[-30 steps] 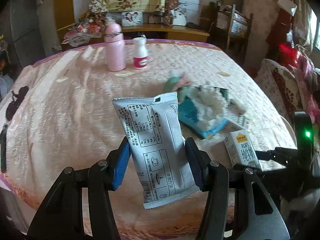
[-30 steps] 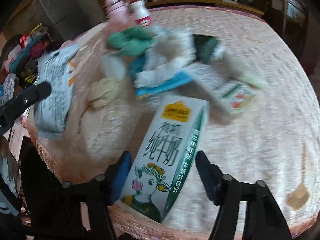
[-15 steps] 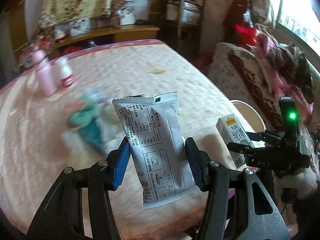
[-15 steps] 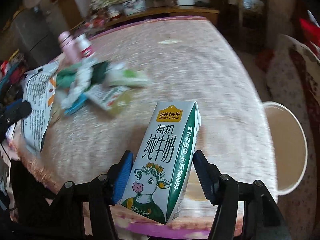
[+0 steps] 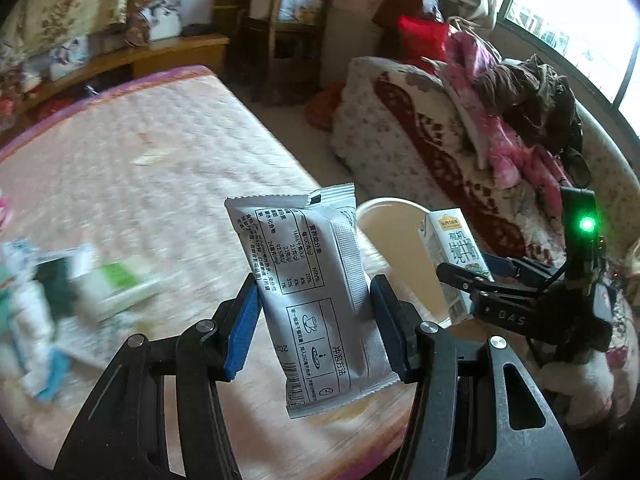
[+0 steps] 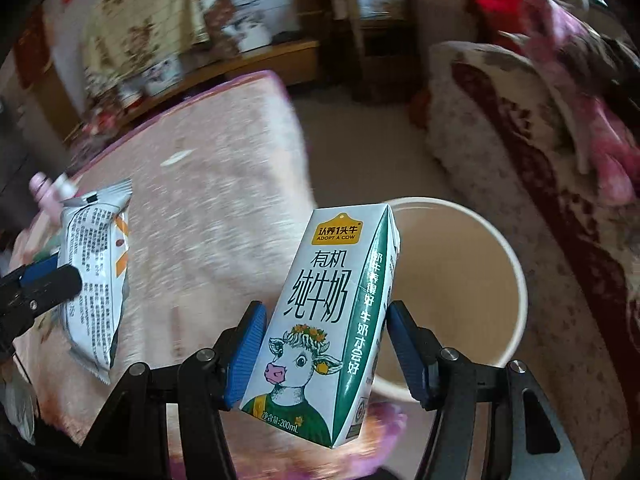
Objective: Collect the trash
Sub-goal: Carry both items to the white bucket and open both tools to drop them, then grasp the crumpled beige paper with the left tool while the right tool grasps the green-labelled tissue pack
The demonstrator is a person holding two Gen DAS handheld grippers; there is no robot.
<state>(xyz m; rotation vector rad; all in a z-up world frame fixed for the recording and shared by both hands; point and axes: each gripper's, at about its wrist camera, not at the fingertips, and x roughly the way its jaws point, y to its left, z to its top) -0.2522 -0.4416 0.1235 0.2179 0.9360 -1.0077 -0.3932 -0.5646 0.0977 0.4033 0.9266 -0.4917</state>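
Trash rides in both your claws: left gripper (image 5: 314, 322) clamps the silver sachet (image 5: 316, 292), right gripper (image 6: 324, 350) the milk carton (image 6: 332, 308), both mid-frame. Unlike before, the cream bin (image 6: 472, 280) now sits right of the carton, and the table litter (image 5: 60, 292) has slid to the left edge.

The left claw (image 5: 316, 322) is a black frame of angular, flat-sided links joined by round silver screw heads, and each finger ends in a ribbed blue pad (image 5: 242, 330). The right claw (image 6: 326, 354) has the same build: black links, silver screws, blue pads (image 6: 246, 354). From the left wrist view, its body (image 5: 516, 308) bears pale letters "DAS" and a glowing green light.
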